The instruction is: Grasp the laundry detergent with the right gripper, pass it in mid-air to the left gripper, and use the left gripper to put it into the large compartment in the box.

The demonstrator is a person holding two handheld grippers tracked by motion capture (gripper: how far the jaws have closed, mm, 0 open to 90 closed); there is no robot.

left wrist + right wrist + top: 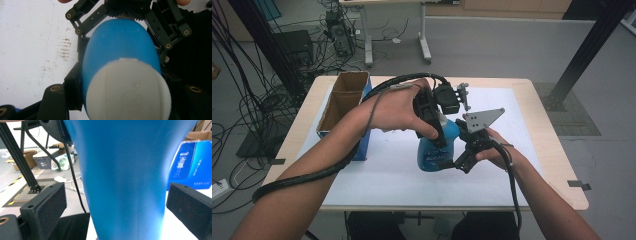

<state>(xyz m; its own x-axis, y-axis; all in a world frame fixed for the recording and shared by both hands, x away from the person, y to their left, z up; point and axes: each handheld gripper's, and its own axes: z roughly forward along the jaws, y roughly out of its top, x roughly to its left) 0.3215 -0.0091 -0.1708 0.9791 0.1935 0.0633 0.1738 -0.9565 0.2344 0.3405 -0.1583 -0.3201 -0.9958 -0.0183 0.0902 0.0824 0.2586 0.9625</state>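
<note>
Cardboard box (343,102): open-topped, with a blue side, at the left edge of the table (557,165), well apart from both hands.
White sheet (377,170): covers most of the tabletop; in the left gripper view it carries faint brown smudges (64,50).
Left hand (394,107): comes in from the lower left and wraps the left gripper (435,131) from above.
Left gripper: its jaws are clamped on the upper part of the blue bottle (436,148), one on each flank, just under the white cap (128,91).
Blue bottle: held near the middle of the table over the white sheet, standing roughly upright; whether its base touches the sheet I cannot tell. A printed label sits low on its front.
Right gripper (460,162): at the bottle's lower right; its jaws stand wide, one on each side of the bottle's body, with a gap showing between each pad (47,202) and the blue surface, so it has hold of nothing.
Right hand (494,147): holds the right gripper from the right.
</note>
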